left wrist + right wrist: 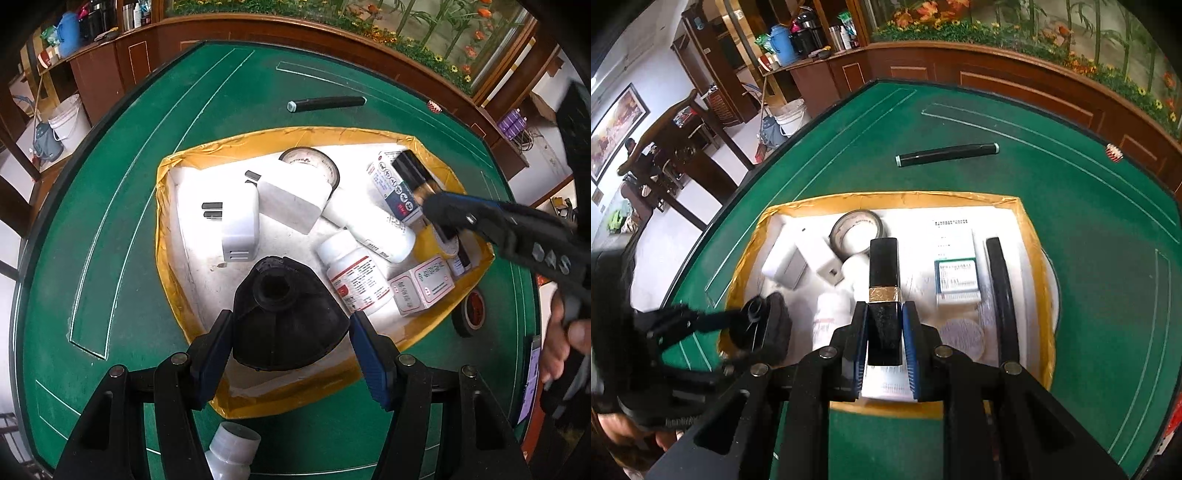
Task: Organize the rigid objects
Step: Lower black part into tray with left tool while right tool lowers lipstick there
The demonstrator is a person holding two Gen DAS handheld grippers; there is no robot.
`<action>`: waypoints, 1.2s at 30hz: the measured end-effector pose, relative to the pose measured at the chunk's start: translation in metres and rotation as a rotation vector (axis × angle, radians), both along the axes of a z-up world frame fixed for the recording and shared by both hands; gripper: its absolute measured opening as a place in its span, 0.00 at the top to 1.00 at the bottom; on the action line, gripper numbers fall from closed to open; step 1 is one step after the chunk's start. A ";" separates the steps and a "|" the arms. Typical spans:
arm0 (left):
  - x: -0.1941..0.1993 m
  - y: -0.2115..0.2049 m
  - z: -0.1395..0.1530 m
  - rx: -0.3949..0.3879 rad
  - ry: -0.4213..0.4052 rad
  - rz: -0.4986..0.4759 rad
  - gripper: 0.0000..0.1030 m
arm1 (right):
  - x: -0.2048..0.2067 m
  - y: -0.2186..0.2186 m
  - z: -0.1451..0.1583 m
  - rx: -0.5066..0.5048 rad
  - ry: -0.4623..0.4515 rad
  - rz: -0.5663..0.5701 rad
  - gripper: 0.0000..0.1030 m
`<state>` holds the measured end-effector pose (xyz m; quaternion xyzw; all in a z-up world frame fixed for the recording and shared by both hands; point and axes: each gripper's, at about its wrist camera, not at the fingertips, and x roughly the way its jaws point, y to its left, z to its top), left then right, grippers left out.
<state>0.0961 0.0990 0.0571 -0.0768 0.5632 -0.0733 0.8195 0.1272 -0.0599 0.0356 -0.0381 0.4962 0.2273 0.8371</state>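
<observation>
Left gripper (290, 343) clamps a black funnel-shaped part (284, 314) over the yellow-rimmed box (166, 236); right gripper (884, 343) pinches a black gold-banded tube (883, 284), its lower end hidden between the jaws.

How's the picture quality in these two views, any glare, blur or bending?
Left wrist: the box floor glares white, the table edge bows with fisheye, and the right gripper is slightly smeared. Right wrist: the white items in the box are washed out; the left gripper is blurred.
</observation>
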 end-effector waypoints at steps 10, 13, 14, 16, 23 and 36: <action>0.008 0.000 -0.009 0.021 0.014 -0.022 0.35 | 0.041 0.029 -0.029 -0.035 0.053 -0.005 0.83; 0.011 0.000 -0.009 0.026 0.016 -0.026 0.35 | 0.046 0.034 -0.034 -0.043 0.054 -0.007 0.83; 0.013 0.000 -0.010 0.028 0.017 -0.028 0.35 | 0.047 0.035 -0.035 -0.045 0.050 -0.010 0.83; 0.015 0.000 -0.011 0.032 0.020 -0.031 0.35 | 0.050 0.037 -0.038 -0.049 0.051 -0.017 0.83; 0.025 -0.001 -0.015 0.058 0.014 -0.040 0.35 | 0.059 0.035 -0.049 -0.051 0.060 -0.036 0.83; 0.031 -0.003 -0.017 0.076 0.014 -0.035 0.35 | 0.054 0.026 -0.047 -0.034 0.057 -0.059 0.83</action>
